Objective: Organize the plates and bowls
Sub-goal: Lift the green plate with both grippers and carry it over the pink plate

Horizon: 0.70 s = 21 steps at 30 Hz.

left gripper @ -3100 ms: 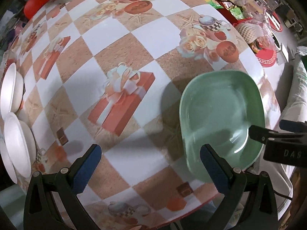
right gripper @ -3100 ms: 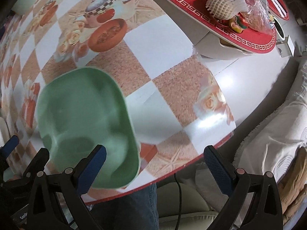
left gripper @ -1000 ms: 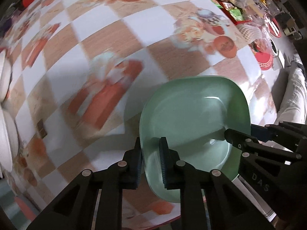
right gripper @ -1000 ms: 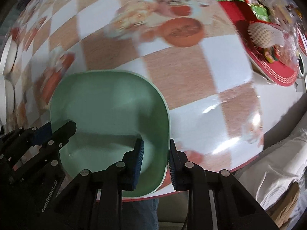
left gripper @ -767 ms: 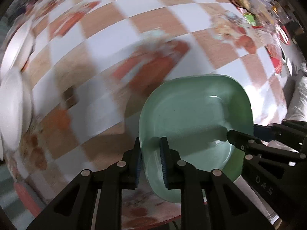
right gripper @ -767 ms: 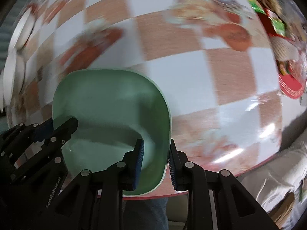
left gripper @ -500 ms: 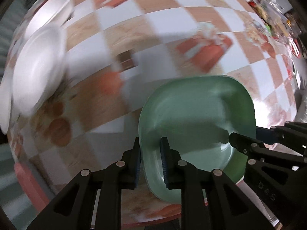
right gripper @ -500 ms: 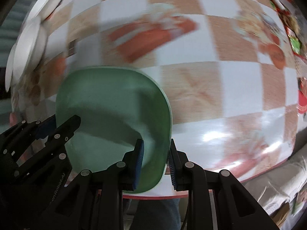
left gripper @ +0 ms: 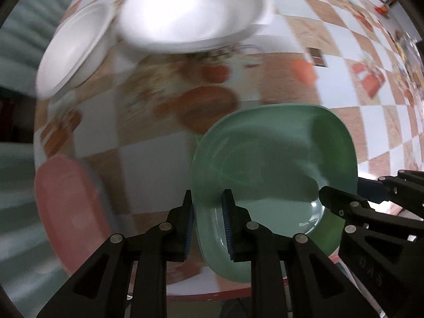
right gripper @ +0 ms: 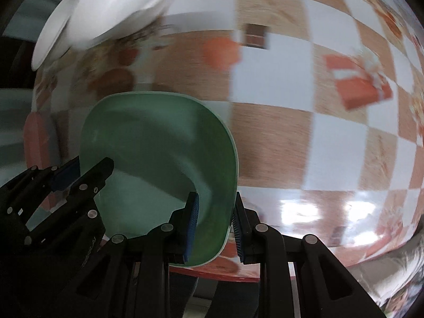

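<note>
A pale green square plate is held above the checkered table by both grippers. My left gripper is shut on its left rim. My right gripper is shut on its right rim, and the plate fills the lower left of the right wrist view. A white bowl and a second white bowl sit on the table beyond the plate, blurred by motion. In the right wrist view the white bowls lie at the top left. A pink plate lies at the table's left edge.
The tablecloth has a brown and white check with red gift box prints. The table's red front edge runs just below the grippers. The pink plate also shows in the right wrist view at the far left.
Both grippers have swung the green plate leftward along the table. The white bowls now loom large ahead and the pink plate has come into view at the left.
</note>
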Tool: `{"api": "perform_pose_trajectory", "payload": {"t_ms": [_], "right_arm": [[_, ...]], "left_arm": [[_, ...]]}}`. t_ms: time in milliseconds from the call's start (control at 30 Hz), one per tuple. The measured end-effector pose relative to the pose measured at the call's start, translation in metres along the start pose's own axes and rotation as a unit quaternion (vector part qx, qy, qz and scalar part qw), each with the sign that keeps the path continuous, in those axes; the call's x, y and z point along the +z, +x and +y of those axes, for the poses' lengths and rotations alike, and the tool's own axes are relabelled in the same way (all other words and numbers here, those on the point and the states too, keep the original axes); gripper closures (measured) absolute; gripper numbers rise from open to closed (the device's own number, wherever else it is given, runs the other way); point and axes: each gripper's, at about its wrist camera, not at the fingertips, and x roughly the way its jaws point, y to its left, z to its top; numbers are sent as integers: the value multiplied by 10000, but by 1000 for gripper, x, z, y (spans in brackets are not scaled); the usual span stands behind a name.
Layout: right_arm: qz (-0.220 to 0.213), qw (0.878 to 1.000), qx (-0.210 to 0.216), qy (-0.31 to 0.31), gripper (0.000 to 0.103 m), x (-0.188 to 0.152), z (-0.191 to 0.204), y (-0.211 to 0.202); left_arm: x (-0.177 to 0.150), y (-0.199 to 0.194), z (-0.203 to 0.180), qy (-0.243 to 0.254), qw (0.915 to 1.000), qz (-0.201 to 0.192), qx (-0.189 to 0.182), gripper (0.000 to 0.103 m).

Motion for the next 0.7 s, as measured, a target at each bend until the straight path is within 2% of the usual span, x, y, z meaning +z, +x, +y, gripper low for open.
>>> {"api": "perform_pose_trajectory", "payload": {"t_ms": [100,167,333,367,500,533,700], "right_arm": [[10,9999,-43,-147,76,1,19,3],[16,9997,-110,-227,76,3,23,4],[39,9995,-166,-254,76,3,41,5],[44,9995,-178,-257,76,2,42,6],[52,9993,-252,-282,76,-1,62,8],[56,9993,-250,-288,76,-1,50,14],[91,9992,-256,-295,76,4,42,15]], "left_arm": [[3,4,4,-146,9999,19,-1,81],[5,5,19,-184,9998,8,-24,81],[-3,2,33,-169,9998,-34,-42,81],[-8,-2,45,-169,9998,-45,-55,81],[-10,-2,45,-164,9998,-69,-100,81],[-9,-1,44,-161,9998,-76,-99,81],[-10,-1,48,-191,9997,-78,-106,81]]}}
